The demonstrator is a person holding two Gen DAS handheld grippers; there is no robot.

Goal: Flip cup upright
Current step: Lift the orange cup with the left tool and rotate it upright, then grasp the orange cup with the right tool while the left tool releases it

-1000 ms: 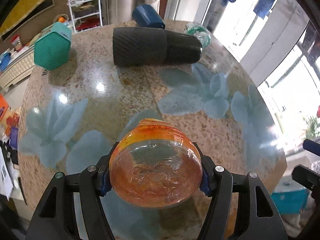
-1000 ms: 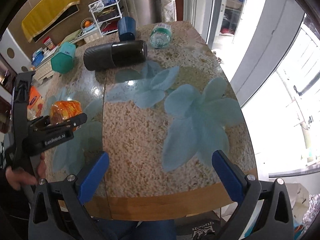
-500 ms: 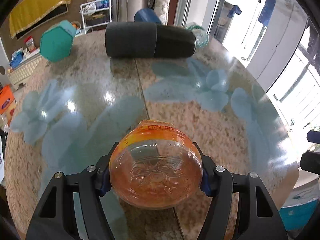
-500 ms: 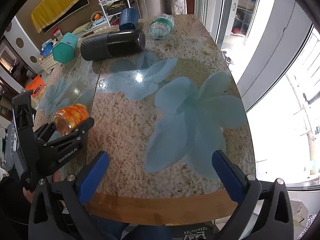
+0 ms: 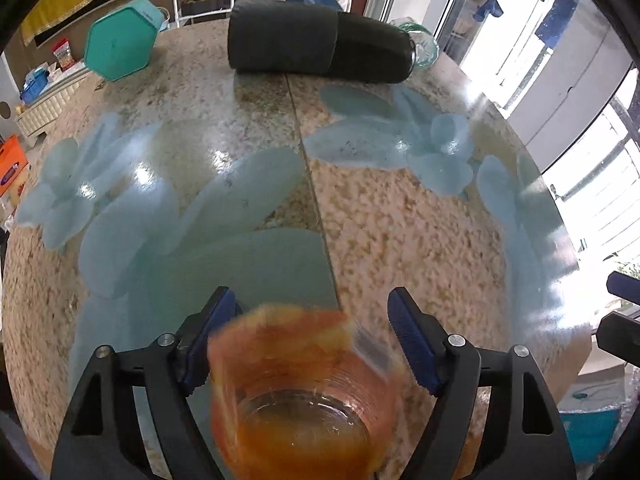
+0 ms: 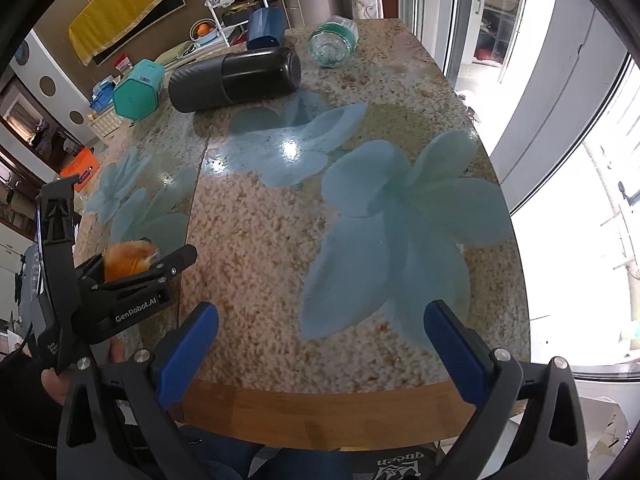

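orange and see-through, the cup [image 5: 304,392] sits between the spread jaws of the left claw [image 5: 310,340], blurred with motion. its open mouth faces the camera and neither blue pad [image 5: 204,344] appears to touch it, so the left claw stands wide and holds nothing. whether the cup's base is resting on the counter [image 5: 400,232] cannot be told from this angle. in the right wrist view the cup [image 6: 128,258] shows as an orange smear near the counter's near-left corner, tucked behind the left claw [image 6: 132,280].

the right claw [image 6: 320,344] hangs wide and empty over the front edge, well apart from the cup.

risk now, by my reading: the blur suggests the cup is unsettled, so it could rock, tip onto its side or roll off the near edge. a pad brushing it on the way out would do the same. the black flask [image 5: 320,42], teal box [image 5: 120,44] and clear bottle [image 6: 332,42] lie far back, no threat.
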